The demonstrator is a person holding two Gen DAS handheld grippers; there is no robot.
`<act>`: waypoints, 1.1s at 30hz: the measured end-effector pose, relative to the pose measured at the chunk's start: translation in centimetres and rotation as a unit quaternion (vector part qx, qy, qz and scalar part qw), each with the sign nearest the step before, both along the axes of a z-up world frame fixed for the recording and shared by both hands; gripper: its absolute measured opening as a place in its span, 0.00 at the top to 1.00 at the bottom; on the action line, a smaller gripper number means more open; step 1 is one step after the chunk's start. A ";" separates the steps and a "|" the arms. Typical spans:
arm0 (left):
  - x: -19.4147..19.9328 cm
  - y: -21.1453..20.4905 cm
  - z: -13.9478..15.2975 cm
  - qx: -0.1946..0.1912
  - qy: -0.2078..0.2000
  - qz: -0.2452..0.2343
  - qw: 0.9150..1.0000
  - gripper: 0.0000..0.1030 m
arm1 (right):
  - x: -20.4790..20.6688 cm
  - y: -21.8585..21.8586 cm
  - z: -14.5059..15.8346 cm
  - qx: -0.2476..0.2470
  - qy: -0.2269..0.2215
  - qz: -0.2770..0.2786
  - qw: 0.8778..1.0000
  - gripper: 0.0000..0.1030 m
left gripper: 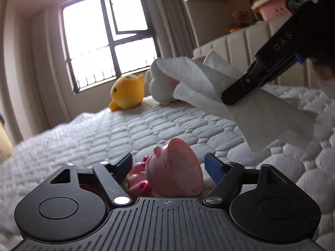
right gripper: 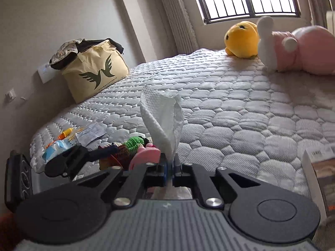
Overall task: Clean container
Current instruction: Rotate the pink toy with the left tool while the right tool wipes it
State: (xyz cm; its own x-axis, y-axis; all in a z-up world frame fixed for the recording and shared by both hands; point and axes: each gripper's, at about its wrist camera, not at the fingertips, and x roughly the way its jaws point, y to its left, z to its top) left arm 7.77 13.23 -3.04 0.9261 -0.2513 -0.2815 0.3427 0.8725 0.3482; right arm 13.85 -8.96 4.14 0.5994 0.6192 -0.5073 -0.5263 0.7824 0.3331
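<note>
Above a quilted mattress (right gripper: 240, 113), the right gripper (right gripper: 170, 167) pinches a white paper towel (right gripper: 162, 117), which stands upright from its closed fingertips. The left gripper (left gripper: 169, 163) hangs wide open around a pink toy-like container (left gripper: 175, 171), whose long axis cannot be told.

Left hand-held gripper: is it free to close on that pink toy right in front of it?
Probably yes. The left hand-held gripper stands open with the pink toy already between its fingers, nothing blocking. The paper towel in the right hand-held gripper hangs above, clear of it.

two plush toys (right gripper: 241, 38) (right gripper: 297, 49), one paper towel (right gripper: 162, 119), one tote bag (right gripper: 94, 71)
</note>
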 end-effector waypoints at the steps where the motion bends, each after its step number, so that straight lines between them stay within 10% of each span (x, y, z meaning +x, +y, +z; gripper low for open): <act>1: -0.2 -0.6 0.0 0.041 -0.012 -0.014 0.999 0.09 | 0.0 -1.0 -0.4 0.013 0.011 -0.006 1.000 0.95; 6: 1.6 -1.5 -0.2 0.175 0.040 -0.096 0.979 0.09 | -1.1 -4.7 -2.1 0.062 0.039 -0.026 0.997 0.95; 14: 6.7 -4.1 -4.2 0.213 0.054 -0.057 0.974 0.08 | -1.5 -8.5 -5.4 0.110 0.079 -0.054 0.989 0.92; 23: 7.7 -3.9 0.3 0.000 0.111 -0.023 0.994 0.15 | -2.6 -12.6 -6.6 0.143 0.077 -0.094 0.982 0.92; 27: 6.4 -3.1 3.0 -0.218 0.178 -0.067 0.957 0.15 | -3.1 -13.3 -5.4 0.146 0.058 -0.104 0.982 0.92; 30: 5.9 -4.1 2.1 -0.282 0.217 -0.080 0.931 0.15 | -3.5 -13.6 -4.2 0.139 0.041 -0.111 0.983 0.92; 33: 4.4 -5.8 1.0 -0.259 0.198 -0.076 0.942 0.15 | -4.1 -13.5 -2.9 0.127 0.024 -0.112 0.985 0.92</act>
